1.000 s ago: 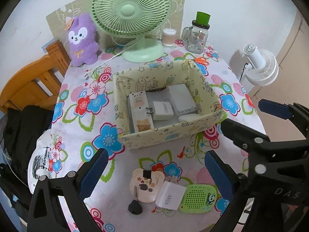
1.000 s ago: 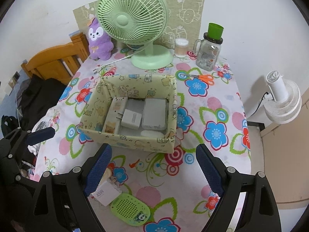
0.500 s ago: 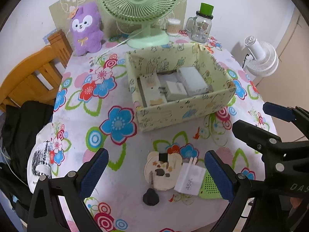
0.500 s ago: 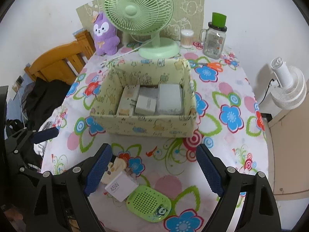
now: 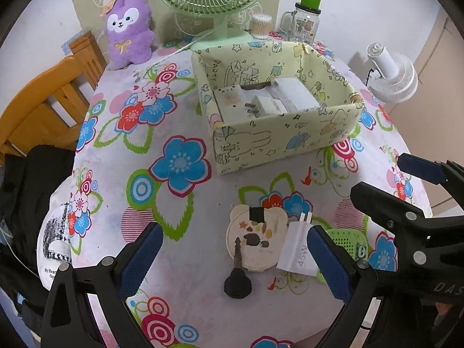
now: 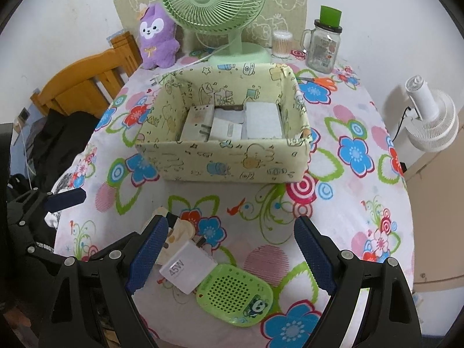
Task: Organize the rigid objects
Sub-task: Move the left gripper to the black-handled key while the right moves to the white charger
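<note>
A pale yellow fabric box (image 5: pixel 278 142) (image 6: pixel 226 162) sits mid-table and holds several white chargers (image 5: pixel 261 104) (image 6: pixel 229 124). On the near table lie a round beige bear-shaped item (image 5: pixel 255 240), a black key (image 5: pixel 237 281), a white 45W charger (image 5: pixel 295 255) (image 6: pixel 188 266) and a green perforated case (image 6: pixel 235 293) (image 5: pixel 348 243). My left gripper (image 5: pixel 232 261) is open, low over the bear item and key. My right gripper (image 6: pixel 229 255) is open over the charger and green case. Both are empty.
A green desk fan (image 6: pixel 214 3), purple plush (image 5: pixel 127 29), glass jar with green lid (image 6: pixel 324 40), cotton-swab tub (image 6: pixel 281 43) and orange scissors (image 6: pixel 322 81) stand behind the box. A wooden chair (image 5: pixel 49 95) is left, a white fan (image 6: pixel 429 119) right.
Both grippers have come lower and nearer to the small items at the table's front. The box now looks farther up in both views. Both stay open.
</note>
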